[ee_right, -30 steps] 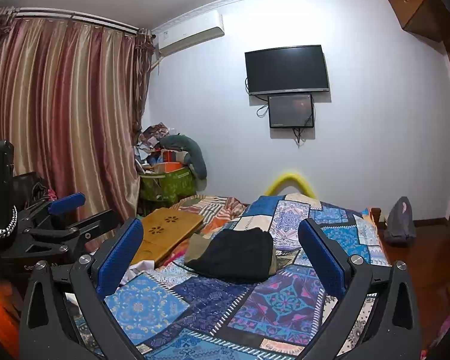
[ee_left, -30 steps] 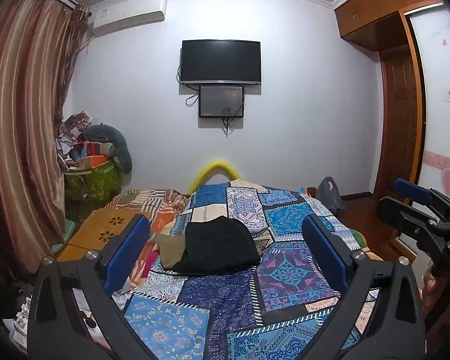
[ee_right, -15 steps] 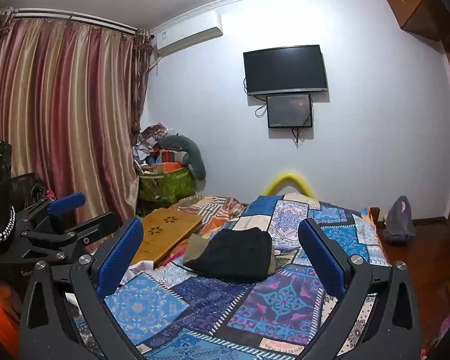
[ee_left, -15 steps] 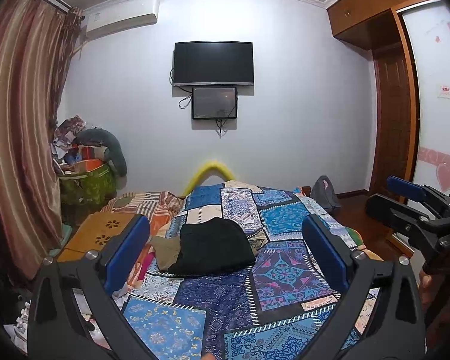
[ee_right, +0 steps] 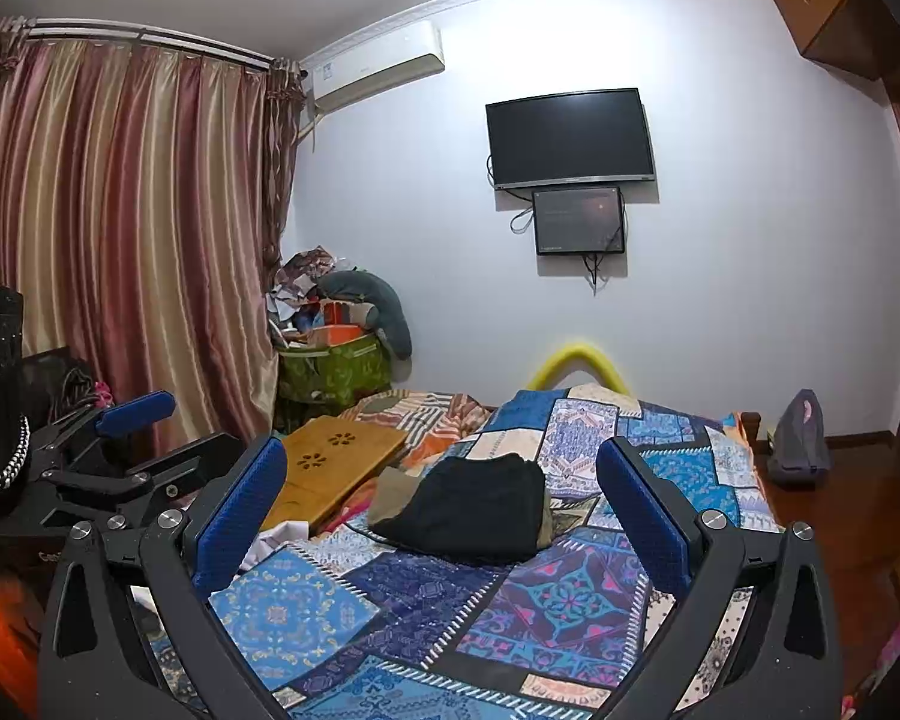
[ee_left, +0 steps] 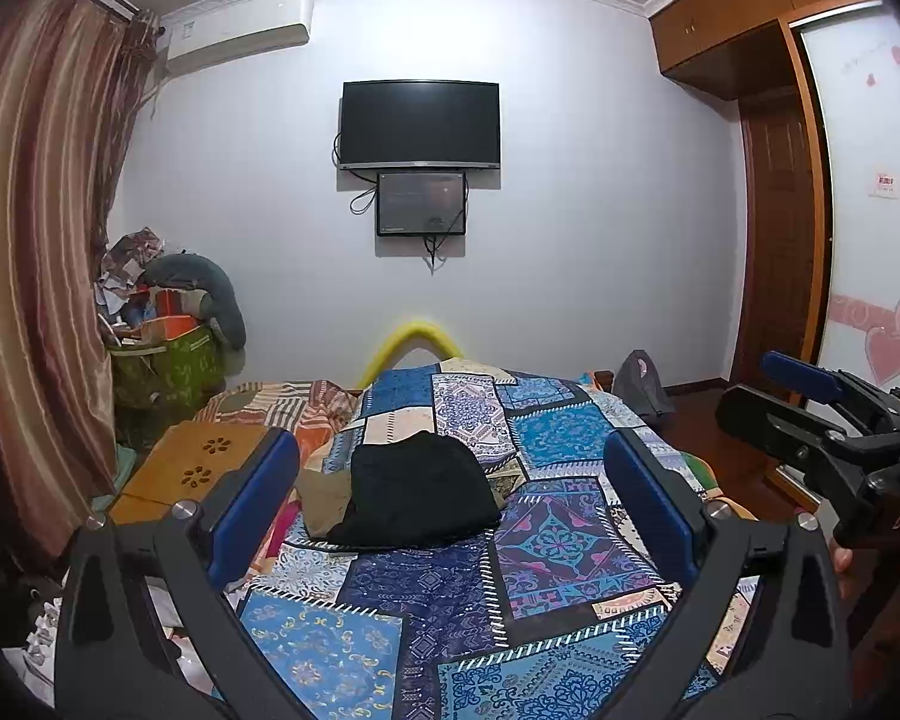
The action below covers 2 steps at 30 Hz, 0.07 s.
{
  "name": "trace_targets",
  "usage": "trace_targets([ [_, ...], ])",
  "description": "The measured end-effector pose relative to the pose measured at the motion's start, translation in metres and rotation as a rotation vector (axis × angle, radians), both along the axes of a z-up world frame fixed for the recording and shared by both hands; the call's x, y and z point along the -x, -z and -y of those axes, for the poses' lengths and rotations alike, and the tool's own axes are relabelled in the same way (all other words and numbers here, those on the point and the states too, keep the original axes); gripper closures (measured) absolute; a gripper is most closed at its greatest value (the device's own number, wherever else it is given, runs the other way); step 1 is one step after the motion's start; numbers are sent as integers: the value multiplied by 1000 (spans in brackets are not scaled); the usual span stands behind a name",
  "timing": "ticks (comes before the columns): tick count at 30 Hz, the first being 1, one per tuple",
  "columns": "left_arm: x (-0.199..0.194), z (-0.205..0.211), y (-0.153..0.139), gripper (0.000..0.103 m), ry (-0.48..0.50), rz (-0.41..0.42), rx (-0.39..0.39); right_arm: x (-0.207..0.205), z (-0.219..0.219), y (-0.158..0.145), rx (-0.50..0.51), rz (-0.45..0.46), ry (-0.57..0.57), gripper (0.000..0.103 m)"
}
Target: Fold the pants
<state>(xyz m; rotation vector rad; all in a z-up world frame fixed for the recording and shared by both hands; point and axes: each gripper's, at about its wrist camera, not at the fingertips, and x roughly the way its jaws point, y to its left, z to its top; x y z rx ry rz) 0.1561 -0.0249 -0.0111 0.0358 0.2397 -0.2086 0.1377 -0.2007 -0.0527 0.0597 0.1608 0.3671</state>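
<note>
Pants [ee_left: 417,489], black, folded compact atop tan garment [ee_left: 324,492] on patchwork bedspread [ee_left: 558,546]; left gripper [ee_left: 450,510] and right gripper [ee_right: 444,516] both spread wide, empty, well apart from them, apparently because folding looks finished.

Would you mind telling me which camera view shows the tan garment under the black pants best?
The left wrist view: the tan garment shows as a broad patch left of the black pants. The right wrist view shows the tan garment as narrower pieces at both sides of the black pants.
</note>
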Motion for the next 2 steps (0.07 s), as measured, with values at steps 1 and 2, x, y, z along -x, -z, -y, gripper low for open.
trace_targets([
  [1, 0, 0, 0, 0, 0, 0, -1, 0, 0, 0, 0, 0, 0, 0],
  [2, 0, 0, 0, 0, 0, -1, -1, 0, 0, 0, 0, 0, 0, 0],
])
